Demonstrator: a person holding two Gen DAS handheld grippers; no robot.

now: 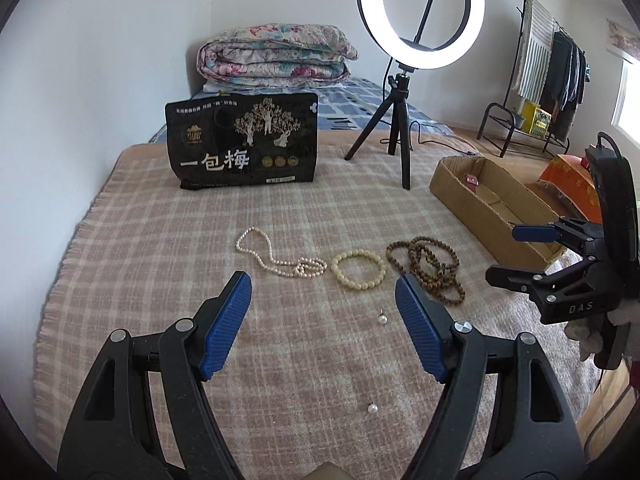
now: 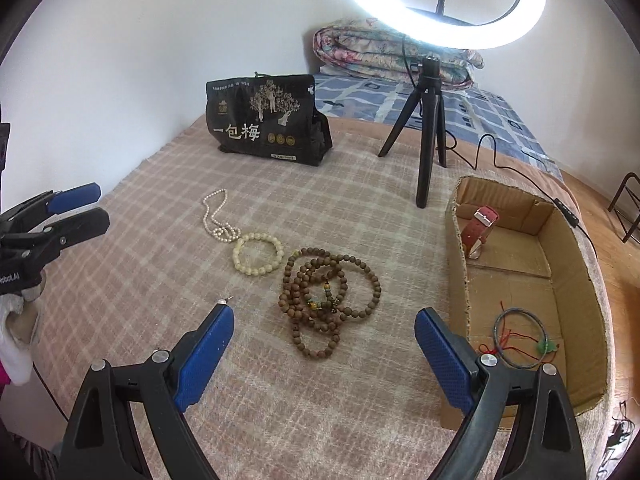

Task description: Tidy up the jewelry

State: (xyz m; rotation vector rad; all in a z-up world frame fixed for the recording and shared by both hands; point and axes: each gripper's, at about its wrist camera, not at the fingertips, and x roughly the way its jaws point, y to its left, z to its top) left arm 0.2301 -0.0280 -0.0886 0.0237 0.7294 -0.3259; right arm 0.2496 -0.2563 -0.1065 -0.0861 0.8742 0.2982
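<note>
On the checked blanket lie a white pearl necklace (image 1: 276, 258) (image 2: 216, 216), a cream bead bracelet (image 1: 359, 269) (image 2: 258, 255) and a pile of brown wooden bead strings (image 1: 430, 268) (image 2: 328, 298). Two pearl earrings (image 1: 382, 319) (image 1: 373, 408) lie nearer me. My left gripper (image 1: 324, 304) is open and empty above the blanket, just short of the bracelet. My right gripper (image 2: 324, 334) is open and empty over the brown beads. A cardboard box (image 2: 580, 280) (image 1: 480, 204) at the right holds a red watch (image 2: 480, 228) and a thin bangle with red cord (image 2: 520, 338).
A black snack bag (image 1: 244, 142) (image 2: 268, 118) stands at the back. A ring light on a tripod (image 1: 400, 140) (image 2: 428, 132) stands between bag and box, its cable trailing right. A folded quilt (image 1: 276, 56) lies behind. A clothes rack (image 1: 552, 80) stands far right.
</note>
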